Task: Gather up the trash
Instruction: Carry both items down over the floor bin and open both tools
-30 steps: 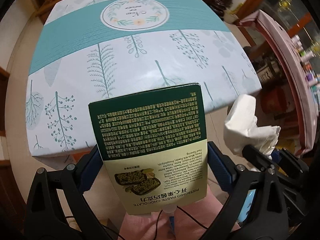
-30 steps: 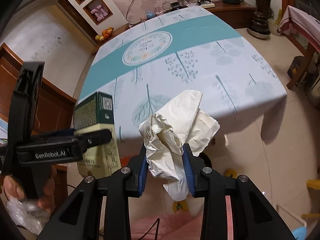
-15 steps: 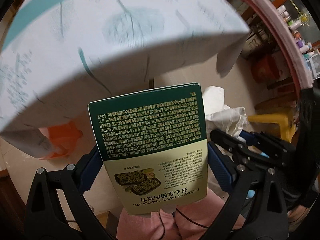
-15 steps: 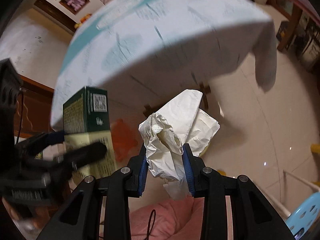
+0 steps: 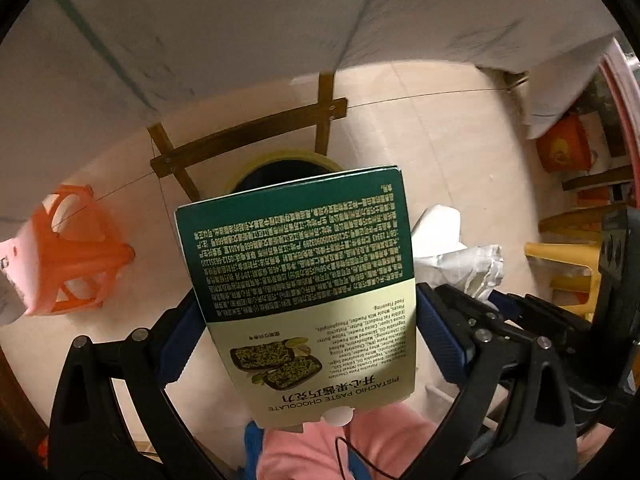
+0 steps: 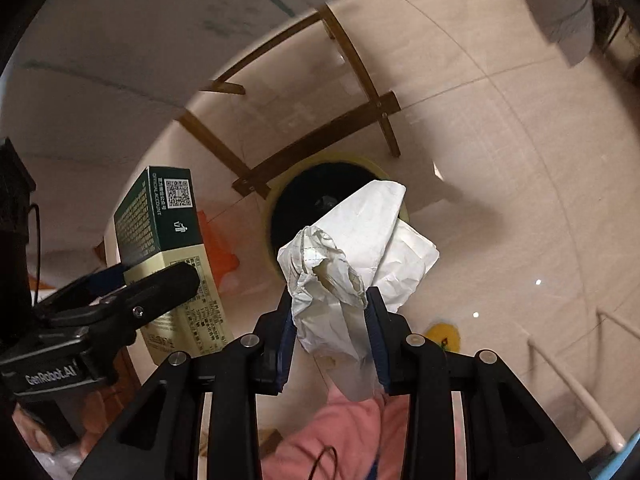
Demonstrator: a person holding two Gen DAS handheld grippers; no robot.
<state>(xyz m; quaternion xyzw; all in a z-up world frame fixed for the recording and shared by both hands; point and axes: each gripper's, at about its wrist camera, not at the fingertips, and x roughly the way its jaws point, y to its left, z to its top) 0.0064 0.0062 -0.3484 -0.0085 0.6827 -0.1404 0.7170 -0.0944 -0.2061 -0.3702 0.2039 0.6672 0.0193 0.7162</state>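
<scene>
My left gripper (image 5: 306, 312) is shut on a green and cream pistachio chocolate box (image 5: 304, 280), held upright; the box also shows in the right wrist view (image 6: 164, 240). My right gripper (image 6: 330, 308) is shut on a crumpled white paper wad (image 6: 356, 248), which also shows at the right of the left wrist view (image 5: 460, 256). Both are held over the floor above a round yellow-rimmed bin with a dark inside (image 6: 316, 188), partly hidden behind the box in the left wrist view (image 5: 280, 164).
The table's wooden leg frame (image 6: 320, 140) stands just behind the bin, under the hanging tablecloth (image 5: 200, 32). An orange plastic stool (image 5: 76, 252) lies on the left. A yellow stool (image 5: 568, 260) stands on the right. Tiled floor (image 6: 500, 200) surrounds the bin.
Both grippers have tipped downward from the tabletop to below its edge, carrying the box and the paper wad. The bin under the table has come into view beneath them.
</scene>
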